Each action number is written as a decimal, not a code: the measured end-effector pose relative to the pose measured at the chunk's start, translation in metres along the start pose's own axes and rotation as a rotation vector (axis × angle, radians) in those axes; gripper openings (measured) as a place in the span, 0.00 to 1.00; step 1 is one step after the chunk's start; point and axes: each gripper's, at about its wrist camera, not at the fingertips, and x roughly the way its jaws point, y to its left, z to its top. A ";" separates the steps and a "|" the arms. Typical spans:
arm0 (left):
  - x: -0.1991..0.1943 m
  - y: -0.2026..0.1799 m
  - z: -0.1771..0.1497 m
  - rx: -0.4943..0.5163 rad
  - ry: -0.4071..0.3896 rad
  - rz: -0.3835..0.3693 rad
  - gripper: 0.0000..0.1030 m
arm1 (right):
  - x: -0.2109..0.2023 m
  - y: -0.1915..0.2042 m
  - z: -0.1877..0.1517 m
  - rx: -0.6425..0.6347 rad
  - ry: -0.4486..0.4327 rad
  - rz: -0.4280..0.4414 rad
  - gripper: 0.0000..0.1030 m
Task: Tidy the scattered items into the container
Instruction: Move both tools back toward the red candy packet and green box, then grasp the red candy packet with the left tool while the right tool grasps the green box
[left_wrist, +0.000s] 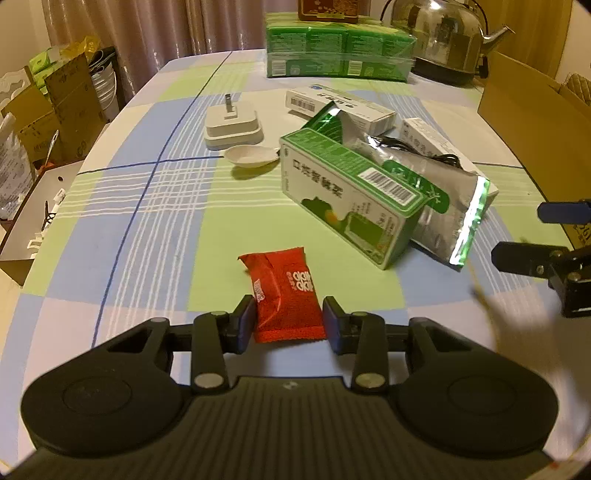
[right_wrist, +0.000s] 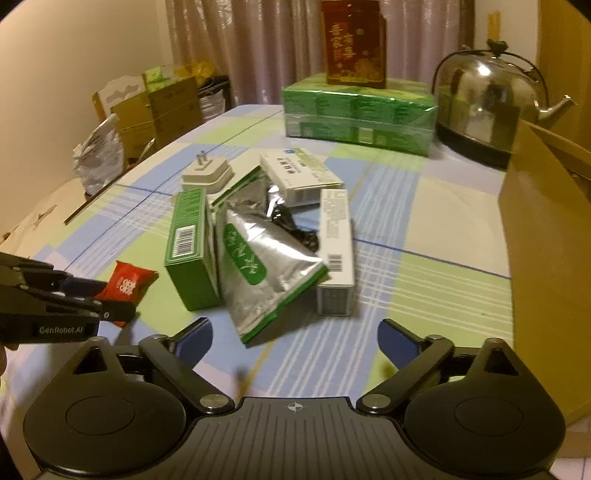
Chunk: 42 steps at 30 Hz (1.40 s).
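One small red sachet (left_wrist: 284, 295) is bracketed by the left gripper (left_wrist: 289, 323), whose two blue pads stand on either side of the packet's near end; the left pad looks to be touching the wrapper and the right pad is just beside it, so whether the packet is truly pinched cannot be told from either view. The sachet lies flat on the checked tablecloth (left_wrist: 147, 206), apart from the green box (left_wrist: 347, 199) and the silver foil pouch (right_wrist: 266, 269) piled near the middle of the table. It is judged to be very light and soft, a puffed, crinkly film wrapper that will yield and may slip out if squeezed only at a crimped end; a hold across the fuller middle of the body is judged safer than one on the serrated seal. The right gripper (right_wrist: 295, 341) is seen spread wide with nothing between its pads, poised above the cloth just short of the foil pouch, which is judged thin, floppy and slick, best taken at a stiff sealed edge. The cardboard container (right_wrist: 546, 229) stands at the right side of the table, well apart from the sachet, so a carry across the clutter is expected
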 end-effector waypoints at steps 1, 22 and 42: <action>0.000 0.001 0.000 -0.001 0.001 -0.002 0.33 | 0.002 0.001 0.000 0.000 0.003 0.006 0.88; 0.001 0.009 0.001 0.051 -0.014 0.010 0.28 | 0.013 0.034 0.011 -0.084 -0.051 0.067 0.69; -0.013 0.039 -0.010 0.042 0.002 0.014 0.27 | 0.053 0.071 0.033 -0.161 -0.010 0.111 0.26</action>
